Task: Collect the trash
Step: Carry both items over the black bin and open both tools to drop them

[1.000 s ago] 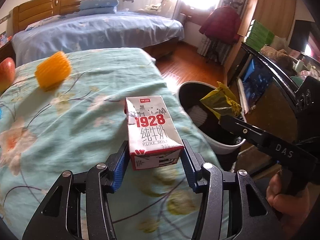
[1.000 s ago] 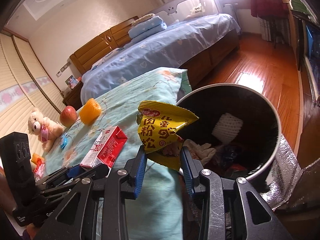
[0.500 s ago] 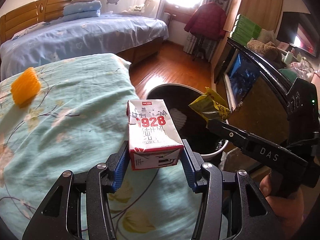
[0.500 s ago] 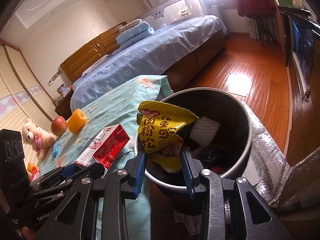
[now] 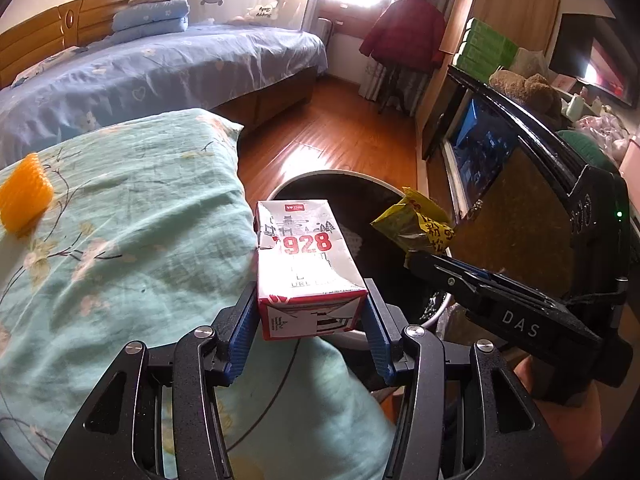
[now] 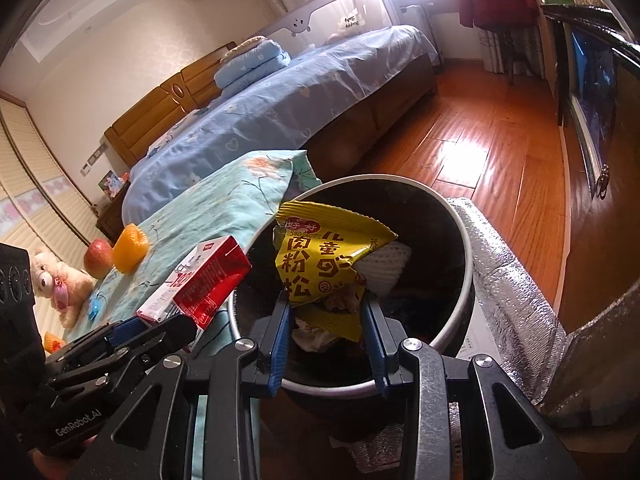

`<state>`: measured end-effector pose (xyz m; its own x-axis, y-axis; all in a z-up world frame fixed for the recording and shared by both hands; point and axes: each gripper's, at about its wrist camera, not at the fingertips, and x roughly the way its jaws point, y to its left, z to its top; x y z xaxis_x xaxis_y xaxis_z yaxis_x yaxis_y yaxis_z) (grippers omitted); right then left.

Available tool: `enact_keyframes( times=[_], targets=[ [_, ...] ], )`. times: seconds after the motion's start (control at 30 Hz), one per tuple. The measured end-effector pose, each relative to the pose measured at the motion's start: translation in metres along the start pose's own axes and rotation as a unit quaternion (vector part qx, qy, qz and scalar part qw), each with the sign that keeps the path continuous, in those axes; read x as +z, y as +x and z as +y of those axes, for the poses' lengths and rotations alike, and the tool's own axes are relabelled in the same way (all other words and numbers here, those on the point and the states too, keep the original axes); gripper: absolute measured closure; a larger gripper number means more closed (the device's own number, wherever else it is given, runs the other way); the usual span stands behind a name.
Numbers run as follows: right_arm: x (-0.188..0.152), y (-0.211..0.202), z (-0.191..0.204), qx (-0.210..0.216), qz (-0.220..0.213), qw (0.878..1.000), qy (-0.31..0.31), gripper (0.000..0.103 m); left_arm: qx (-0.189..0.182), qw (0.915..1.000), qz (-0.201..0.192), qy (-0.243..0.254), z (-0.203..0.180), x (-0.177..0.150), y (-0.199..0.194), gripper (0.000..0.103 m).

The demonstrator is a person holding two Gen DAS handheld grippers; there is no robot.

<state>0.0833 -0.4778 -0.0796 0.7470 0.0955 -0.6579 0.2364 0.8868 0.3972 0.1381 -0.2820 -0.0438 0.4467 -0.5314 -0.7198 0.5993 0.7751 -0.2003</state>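
My left gripper [image 5: 310,322] is shut on a red and white milk carton [image 5: 306,268], held over the corner of the green floral bed cover [image 5: 120,240] at the bin's near rim. The carton [image 6: 200,284] and left gripper [image 6: 132,330] also show in the right wrist view. My right gripper [image 6: 326,320] is shut on a yellow snack wrapper [image 6: 320,260], hanging above the open mouth of the round trash bin [image 6: 466,264]. In the left wrist view the wrapper [image 5: 416,226] and right gripper [image 5: 430,258] sit over the bin [image 5: 304,178]. White foam netting and other trash lie inside.
An orange foam net [image 5: 24,196] lies on the cover; an apple [image 6: 97,262] and a teddy bear [image 6: 56,284] sit farther back. A blue bed [image 5: 160,68] stands behind, wooden floor [image 6: 480,152] beyond. A dark cabinet [image 5: 500,184] and silver foil sheet [image 6: 508,292] flank the bin.
Both grippers have moved toward the bin with their loads. The wrapper now hangs over the bin's mouth and the carton has come to the bed cover's edge by the rim.
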Motion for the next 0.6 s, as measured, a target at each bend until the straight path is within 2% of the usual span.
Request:
enact_keyframes(
  times=[0.6],
  targets=[
    [0.013,0.010,-0.010,-0.013,0.005,1.000,0.004,0.069,0.006,0.9999,0.009,0.005,-0.009,0.017,0.020,0.054]
  ],
)
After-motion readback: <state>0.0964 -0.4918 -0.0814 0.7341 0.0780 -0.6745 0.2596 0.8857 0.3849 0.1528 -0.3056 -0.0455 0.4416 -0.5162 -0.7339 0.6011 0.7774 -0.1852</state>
